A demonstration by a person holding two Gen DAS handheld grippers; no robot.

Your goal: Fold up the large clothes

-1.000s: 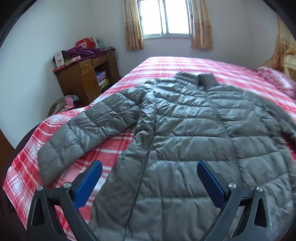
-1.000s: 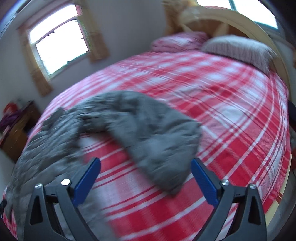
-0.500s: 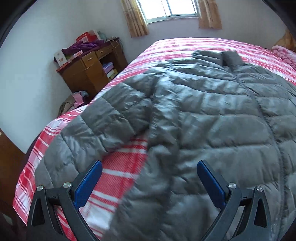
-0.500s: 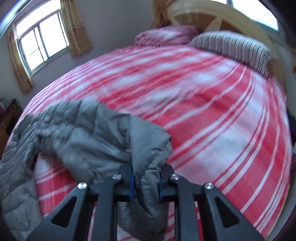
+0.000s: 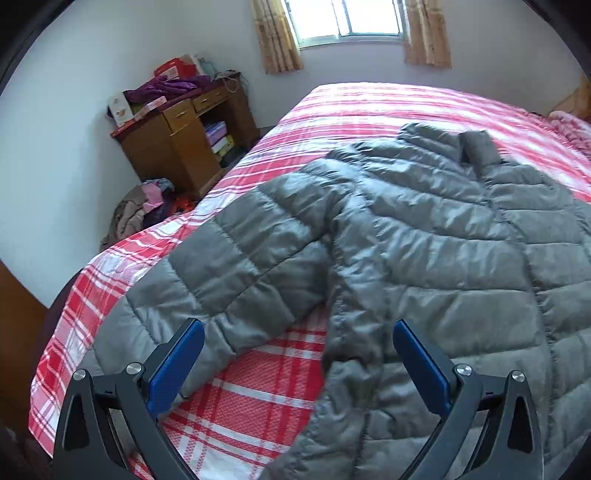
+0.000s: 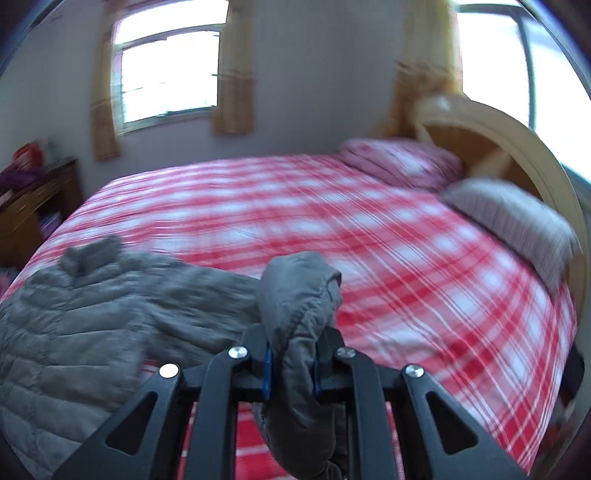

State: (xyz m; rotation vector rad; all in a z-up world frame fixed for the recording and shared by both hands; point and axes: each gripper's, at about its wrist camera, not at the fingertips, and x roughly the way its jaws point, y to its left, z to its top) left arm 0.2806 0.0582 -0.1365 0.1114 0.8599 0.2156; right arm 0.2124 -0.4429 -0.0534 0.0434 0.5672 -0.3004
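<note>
Grey quilted jacket (image 5: 424, 251) lying front-up on a bed with a red-and-white plaid cover (image 5: 354, 110), collar toward the far window (image 5: 347, 18). Left wrist view: the left gripper (image 5: 297, 363) hovers above the near edge of the bed with its blue-padded fingers (image 5: 173, 363) spread wide and nothing between them; one pad sits over the cuff end of the jacket's near sleeve (image 5: 221, 280), the other over the body panel beside the side seam. The sleeve extends outward from the shoulder and rests flat on the cover, with a strip of plaid showing between it and the body. A wooden desk (image 5: 177, 136) stands against the wall beyond the bed corner, piled with boxes and purple cloth, and a heap of clothes (image 5: 144, 210) lies on the floor beside it.

Right wrist view (blurred): the right gripper (image 6: 291, 363) is clamped narrowly on the cuff of the jacket's other sleeve (image 6: 295, 295), which bulges up between the two fingers and hangs below them. The jacket body (image 6: 74, 314) spreads to the left of this gripper on the plaid cover (image 6: 406, 258). A pink pillow (image 6: 399, 162) and a striped pillow (image 6: 509, 218) lie at the far end against a curved wooden headboard (image 6: 517, 147). Curtains (image 6: 232, 74) frame the window on the back wall.
</note>
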